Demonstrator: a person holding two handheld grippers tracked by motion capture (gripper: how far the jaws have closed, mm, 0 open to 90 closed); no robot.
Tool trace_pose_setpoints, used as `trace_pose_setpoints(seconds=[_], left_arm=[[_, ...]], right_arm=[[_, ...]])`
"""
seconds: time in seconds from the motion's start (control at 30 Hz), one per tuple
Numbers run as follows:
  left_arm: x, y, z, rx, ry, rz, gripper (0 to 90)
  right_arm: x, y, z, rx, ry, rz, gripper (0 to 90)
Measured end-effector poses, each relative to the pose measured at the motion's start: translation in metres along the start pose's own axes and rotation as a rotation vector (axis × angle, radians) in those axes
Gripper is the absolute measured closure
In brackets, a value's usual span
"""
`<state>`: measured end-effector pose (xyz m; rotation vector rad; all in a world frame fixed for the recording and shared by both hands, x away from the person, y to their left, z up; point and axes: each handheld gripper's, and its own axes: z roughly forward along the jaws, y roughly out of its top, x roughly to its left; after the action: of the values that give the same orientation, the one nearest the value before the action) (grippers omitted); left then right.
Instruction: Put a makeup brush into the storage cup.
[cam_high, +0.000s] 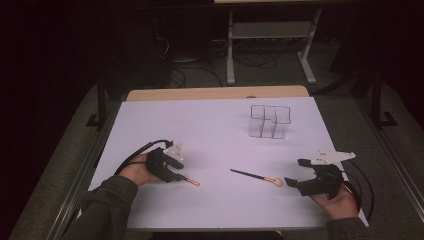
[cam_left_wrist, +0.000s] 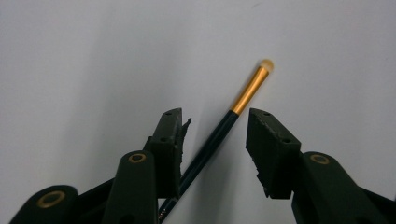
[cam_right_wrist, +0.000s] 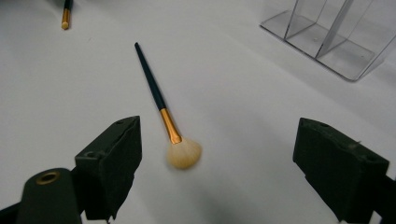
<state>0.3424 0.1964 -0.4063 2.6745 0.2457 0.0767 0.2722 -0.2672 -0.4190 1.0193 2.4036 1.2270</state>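
Observation:
A slim brush (cam_left_wrist: 247, 91) with a dark handle, gold ferrule and small pale tip lies on the white table. Its handle runs between the jaws of my left gripper (cam_left_wrist: 215, 119), close to the left pad, and the pads do not press on it. From above, my left gripper (cam_high: 177, 175) sits low over that brush (cam_high: 192, 182) at the front left. A larger brush (cam_right_wrist: 161, 100) with a fluffy cream head lies just ahead of my right gripper (cam_right_wrist: 219, 127), whose jaws stand wide open. From above, this brush (cam_high: 255, 176) lies left of my right gripper (cam_high: 296, 172).
A clear plastic organiser (cam_high: 270, 121) with several upright compartments stands at the back right of the white table sheet (cam_high: 210, 125); the right gripper view has it (cam_right_wrist: 327, 37) at the upper right. Dark floor, cables and a frame lie beyond the table's far edge.

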Motion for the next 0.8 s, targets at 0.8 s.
trace_pose_setpoints(seconds=[0.8], left_arm=[[0.001,0.000,0.014,0.073,-0.039,0.060,82.1]], right_arm=[[0.002,0.000,-0.001,-0.004,0.007,-0.003,14.7]])
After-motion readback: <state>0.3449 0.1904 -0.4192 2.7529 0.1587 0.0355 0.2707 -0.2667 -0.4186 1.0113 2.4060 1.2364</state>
